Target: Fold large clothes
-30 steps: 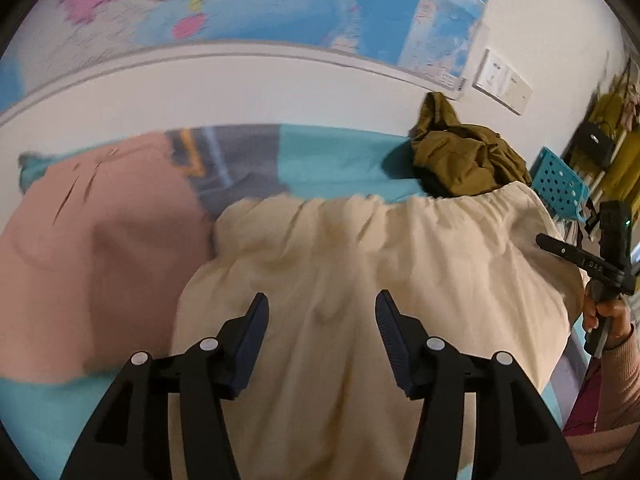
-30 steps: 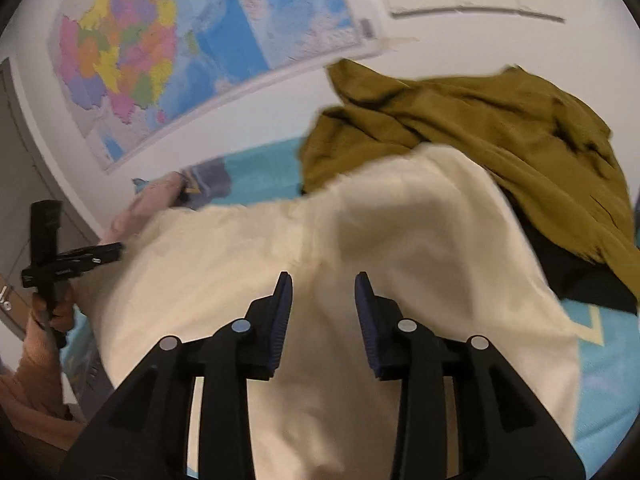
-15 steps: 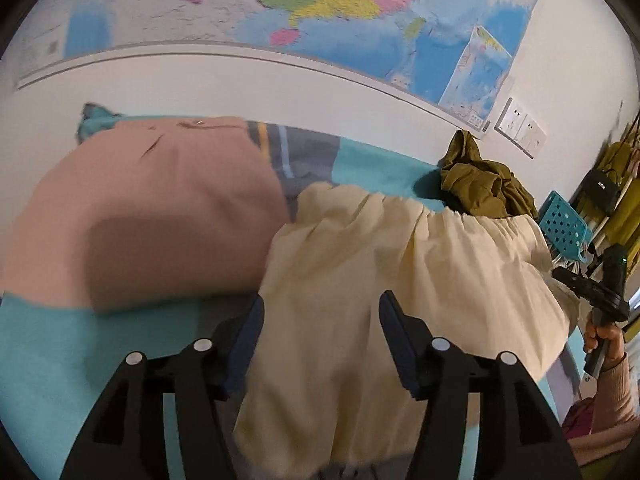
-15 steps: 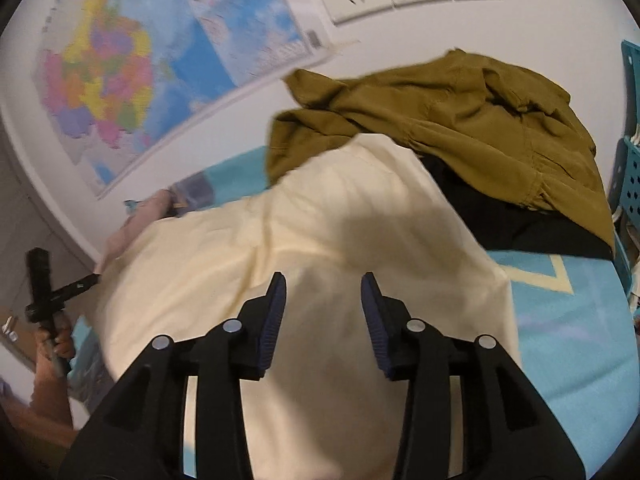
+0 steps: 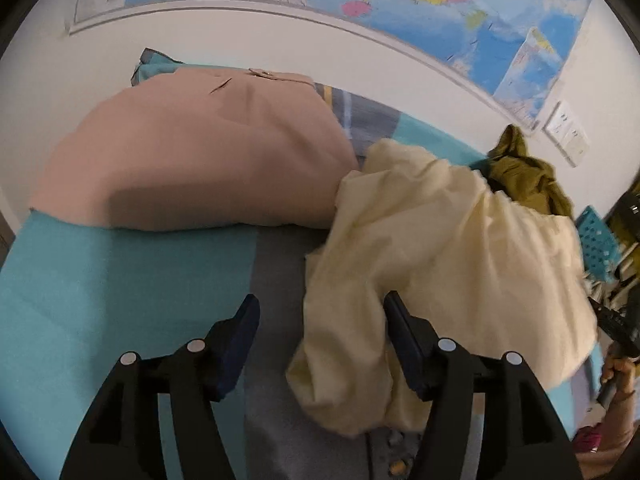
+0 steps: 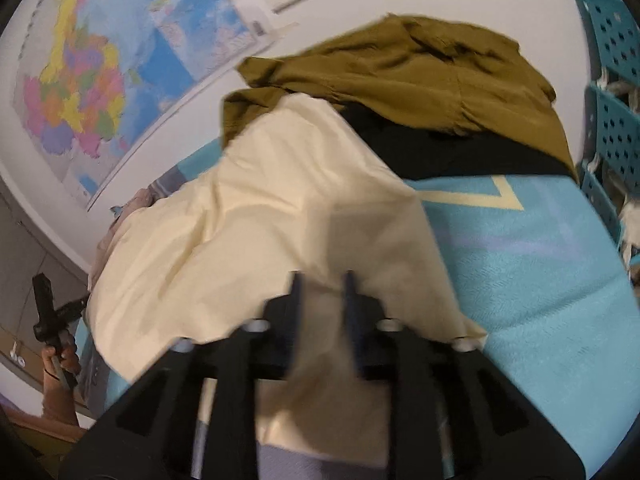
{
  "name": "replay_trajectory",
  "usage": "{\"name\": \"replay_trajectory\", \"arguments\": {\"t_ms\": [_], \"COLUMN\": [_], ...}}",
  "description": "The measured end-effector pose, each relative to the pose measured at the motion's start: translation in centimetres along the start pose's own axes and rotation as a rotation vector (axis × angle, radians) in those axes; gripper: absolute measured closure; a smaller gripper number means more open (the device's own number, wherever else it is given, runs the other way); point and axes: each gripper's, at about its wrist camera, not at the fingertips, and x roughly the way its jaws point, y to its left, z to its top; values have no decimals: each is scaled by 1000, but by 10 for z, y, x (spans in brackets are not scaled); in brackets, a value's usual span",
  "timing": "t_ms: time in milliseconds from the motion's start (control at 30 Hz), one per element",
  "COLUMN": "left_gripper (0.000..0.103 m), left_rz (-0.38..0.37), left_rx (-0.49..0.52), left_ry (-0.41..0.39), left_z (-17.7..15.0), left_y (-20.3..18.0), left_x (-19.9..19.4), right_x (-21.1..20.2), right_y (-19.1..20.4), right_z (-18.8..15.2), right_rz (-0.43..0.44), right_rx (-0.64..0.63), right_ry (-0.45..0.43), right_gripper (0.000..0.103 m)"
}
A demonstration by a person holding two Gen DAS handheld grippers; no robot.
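A: Cream garment (image 5: 440, 248) heaped on teal blanket (image 5: 120, 280), just beside olive clothes (image 6: 420, 80). Probably light, soft and limp; likely to sag and slip unless pinched at a hem or corner.

B: Left tool (image 5: 320, 308) angled down at near edge, opening, cloth between fingers but not pinched. Right tool (image 6: 322, 280) tilted down too, part open with cloth between, blurred; grip impossible to tell.

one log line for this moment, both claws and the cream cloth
left claw: opening, cream cloth between pads | right claw: over cream cloth, grip unclear | fold: not done
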Motion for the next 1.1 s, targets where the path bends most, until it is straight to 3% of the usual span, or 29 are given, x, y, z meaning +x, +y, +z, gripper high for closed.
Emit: {"name": "replay_trajectory", "arguments": {"t_ms": [200,367,533,733,833,1000,1100], "left_gripper": [40,40,40,36,30,10,7], "left_rz": [-35,-75,-166,-288,-320,-388,-388], "left_rx": [-57,-74,-97,-118,-122,-157,-173], "left_ry": [-4,40,96,134,140,132,113], "left_z": [-19,-39,-55,-59,-54,-39,-30], "left_y": [6,5,-4,-25,-35,-52,-57], "left_x": [-27,-31,-26,-14,-2,18,28], "right_x": [-25,-15,22,20,21,21,21], "right_y": [33,65,50,48,46,42,41], "right_z": [-7,-20,-33,-34,-35,-38,-38], "right_rz": [69,100,88,106,115,131,140], "right_rx": [-85,-198,-136,-99,-93,-70,-62], "right_ry": [-36,-6,81,76,70,57,55], "right_gripper": [58,57,61,56,54,53,53]}}
